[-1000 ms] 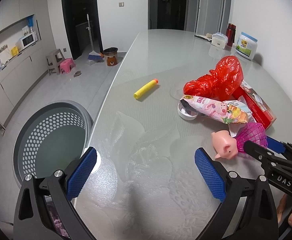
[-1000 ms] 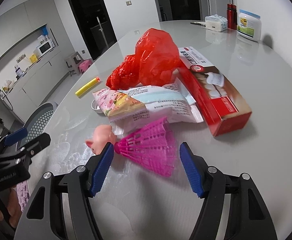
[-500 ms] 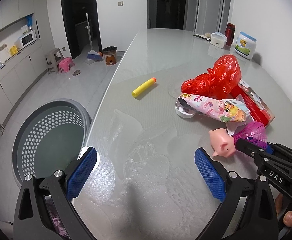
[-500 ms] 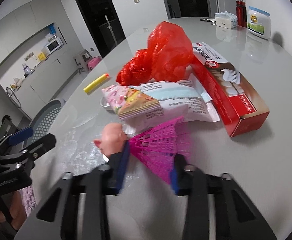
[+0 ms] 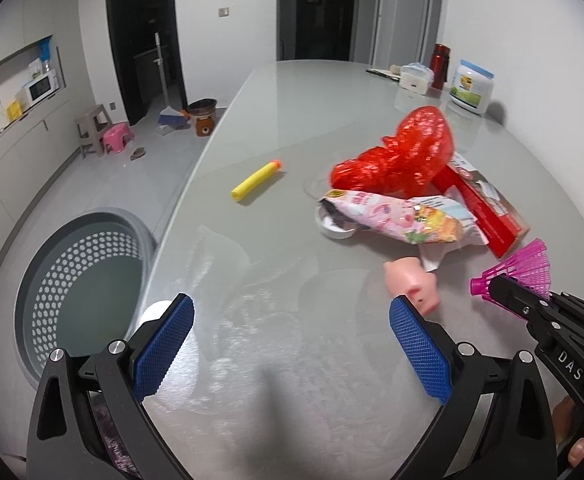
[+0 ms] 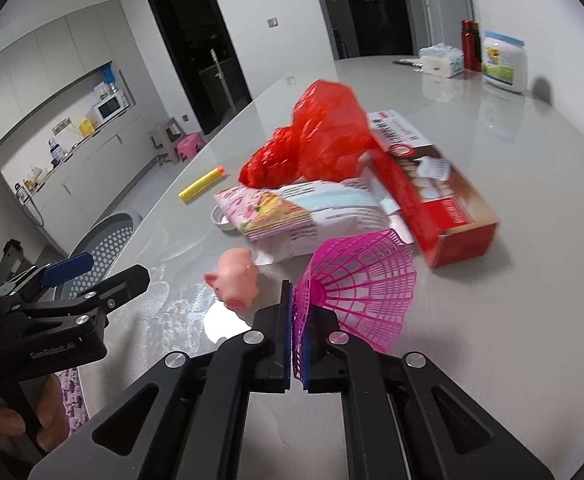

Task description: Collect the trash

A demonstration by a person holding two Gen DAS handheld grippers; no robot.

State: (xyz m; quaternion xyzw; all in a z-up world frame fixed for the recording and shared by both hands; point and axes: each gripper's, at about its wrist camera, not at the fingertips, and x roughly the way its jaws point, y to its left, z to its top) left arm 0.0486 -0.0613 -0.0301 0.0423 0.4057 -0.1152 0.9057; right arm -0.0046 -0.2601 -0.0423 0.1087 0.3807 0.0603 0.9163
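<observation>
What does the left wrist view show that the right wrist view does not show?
Only the left wrist view shows the brown bucket on the floor and the whole inside of the gray perforated basket. Only the right wrist view shows the right gripper shut on the skirt of the pink shuttlecock. Both show the pig toy, the red plastic bag, the snack packet, the red box and the yellow foam dart.
</observation>
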